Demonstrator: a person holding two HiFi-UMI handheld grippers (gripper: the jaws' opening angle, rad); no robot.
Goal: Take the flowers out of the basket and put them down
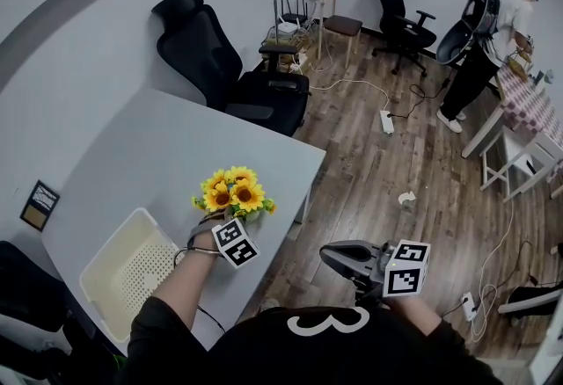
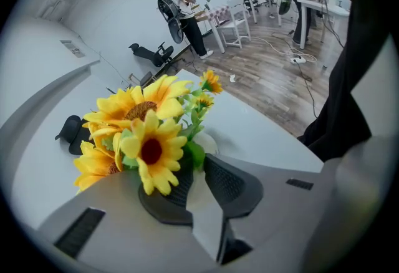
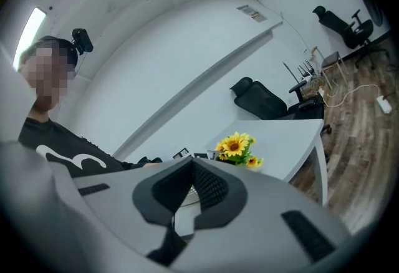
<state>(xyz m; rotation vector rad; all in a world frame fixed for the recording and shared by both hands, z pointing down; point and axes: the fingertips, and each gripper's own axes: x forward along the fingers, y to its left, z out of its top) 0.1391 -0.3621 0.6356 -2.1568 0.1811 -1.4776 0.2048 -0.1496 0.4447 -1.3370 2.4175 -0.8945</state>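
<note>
A bunch of yellow sunflowers (image 1: 233, 190) with green leaves is held just above the white table (image 1: 176, 146), to the right of the white perforated basket (image 1: 92, 282). My left gripper (image 1: 222, 218) is shut on the stems, and in the left gripper view the flowers (image 2: 140, 134) rise straight out of the left gripper (image 2: 193, 184), whose dark pads hide the stems. My right gripper (image 1: 330, 256) hangs off the table's right edge over the wood floor, shut and empty. From the right gripper (image 3: 190, 169) the flowers (image 3: 235, 146) show beyond its tips.
A black office chair (image 1: 229, 67) stands at the table's far edge. A small framed card (image 1: 38, 205) lies at the table's left. On the floor are a power strip (image 1: 387, 121) and cables. A person (image 1: 493, 32) stands far right by a checked-cloth table (image 1: 528, 102).
</note>
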